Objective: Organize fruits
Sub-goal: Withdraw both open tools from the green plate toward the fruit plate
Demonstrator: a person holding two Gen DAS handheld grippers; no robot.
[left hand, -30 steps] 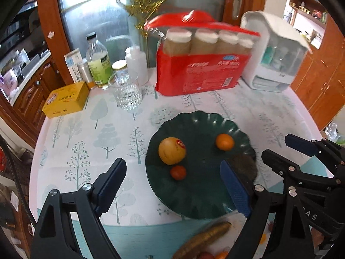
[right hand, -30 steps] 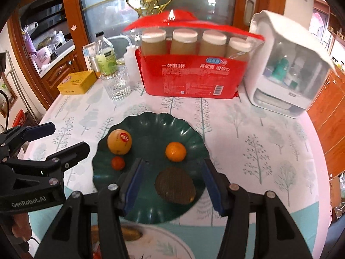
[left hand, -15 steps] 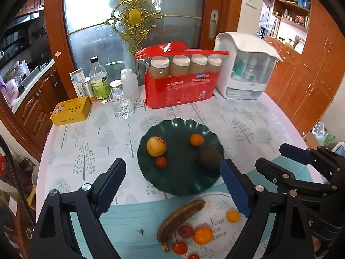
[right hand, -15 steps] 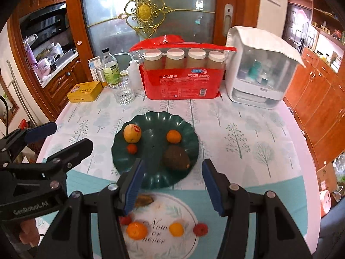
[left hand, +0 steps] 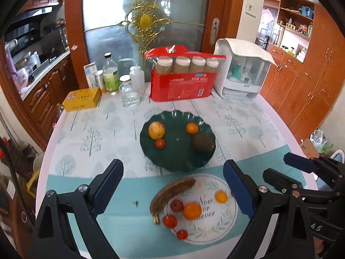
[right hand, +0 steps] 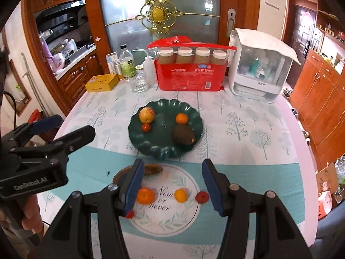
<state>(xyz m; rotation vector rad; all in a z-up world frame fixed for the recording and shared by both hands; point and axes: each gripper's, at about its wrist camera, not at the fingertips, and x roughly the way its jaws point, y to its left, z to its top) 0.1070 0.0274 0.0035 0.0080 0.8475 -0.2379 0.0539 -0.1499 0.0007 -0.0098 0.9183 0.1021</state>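
A dark green plate (left hand: 172, 161) (right hand: 155, 149) in mid-table holds a yellow apple (left hand: 156, 130), a small orange (left hand: 192, 127), a small red fruit (left hand: 160, 143) and a brown avocado (left hand: 202, 142) (right hand: 182, 134). Nearer me, a white printed plate (left hand: 224, 226) (right hand: 166, 224) holds a brown banana (left hand: 170, 192), oranges (left hand: 192, 211) and small red fruits. My left gripper (left hand: 172, 187) is open and empty above the white plate. My right gripper (right hand: 172, 185) is open and empty over the same plate.
At the back stand a red pack of paper cups (left hand: 183, 82), a white cabinet box (left hand: 243, 77), bottles (left hand: 110, 75), a glass (left hand: 130, 100) and a yellow tin (left hand: 83, 98). The round table's edge curves close on both sides.
Both grippers have pulled back and up from the green plate. The avocado now lies on the plate, and the white plate with fruit has come into view.
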